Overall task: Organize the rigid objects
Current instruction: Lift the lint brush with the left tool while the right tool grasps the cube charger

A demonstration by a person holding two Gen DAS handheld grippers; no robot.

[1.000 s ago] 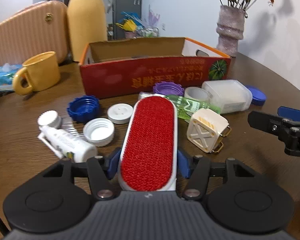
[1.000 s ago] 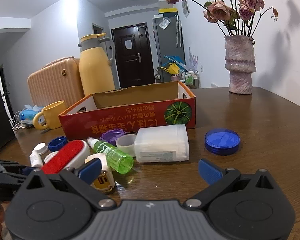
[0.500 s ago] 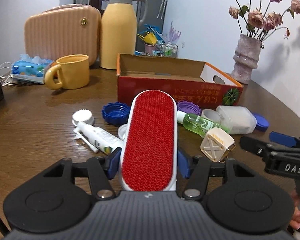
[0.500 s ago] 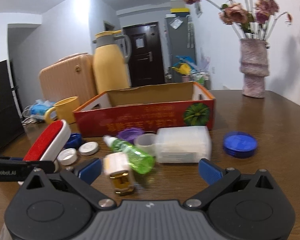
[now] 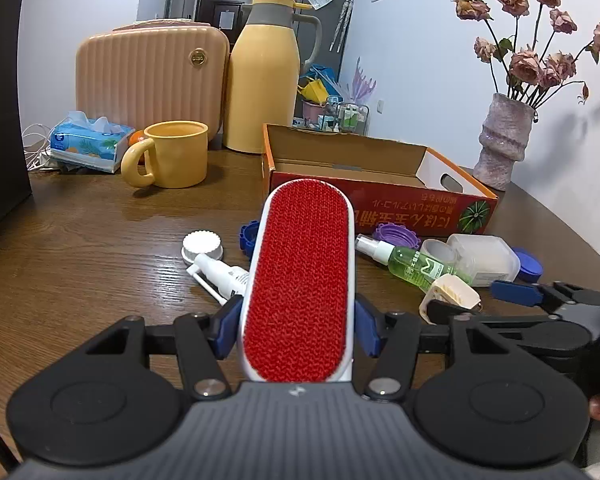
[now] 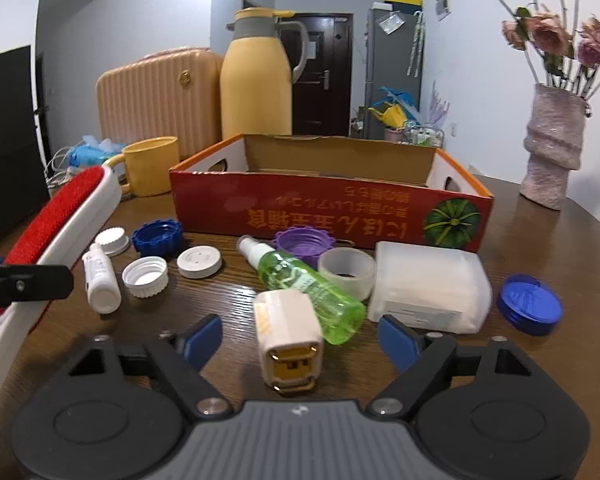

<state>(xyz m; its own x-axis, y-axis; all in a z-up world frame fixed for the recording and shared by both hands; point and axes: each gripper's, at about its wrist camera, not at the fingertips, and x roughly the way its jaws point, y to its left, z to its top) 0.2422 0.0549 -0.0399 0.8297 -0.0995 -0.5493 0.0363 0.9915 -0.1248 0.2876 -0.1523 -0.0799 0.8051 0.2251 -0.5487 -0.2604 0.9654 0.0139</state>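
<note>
left wrist — low, close, faces box | right wrist — same, both share box

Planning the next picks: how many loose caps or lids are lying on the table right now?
6: ridged white cap, dark blue cap, open white cap, flat white lid, purple cap by the red box, blue lid far right. More may be hidden.
</note>
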